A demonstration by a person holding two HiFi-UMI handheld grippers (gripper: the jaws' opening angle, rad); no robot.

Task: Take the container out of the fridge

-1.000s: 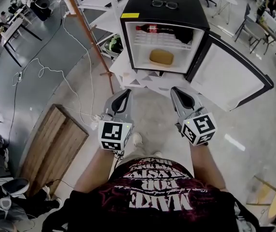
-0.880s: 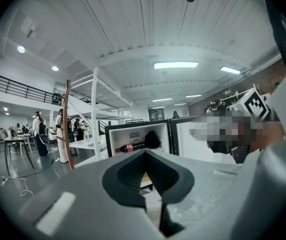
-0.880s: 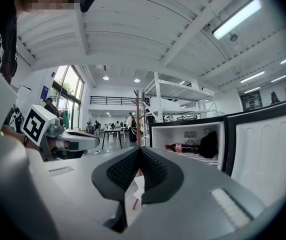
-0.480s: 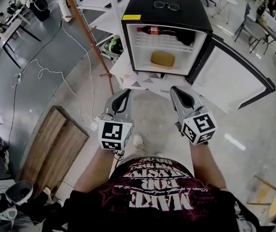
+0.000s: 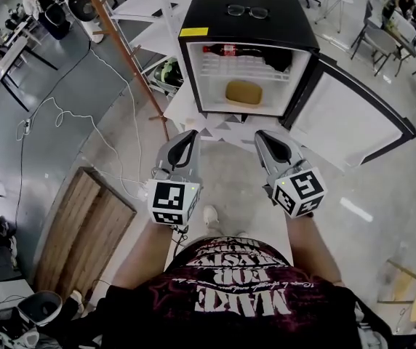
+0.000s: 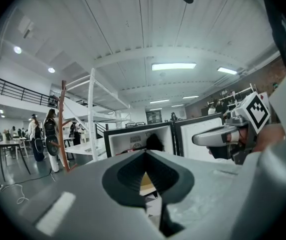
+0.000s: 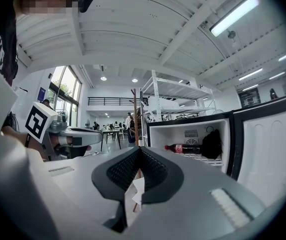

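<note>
Container [image 5: 244,91] (tan), inside fridge [image 5: 266,29], door [image 5: 342,118] open

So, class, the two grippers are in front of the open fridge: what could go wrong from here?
The left gripper and right gripper are both shut; reaching in like that would likely shove the container back instead of gripping it.
The container sits under the wire shelf with the cola bottle; lifting high could knock it.
The open door beside the right gripper could be bumped.
</note>
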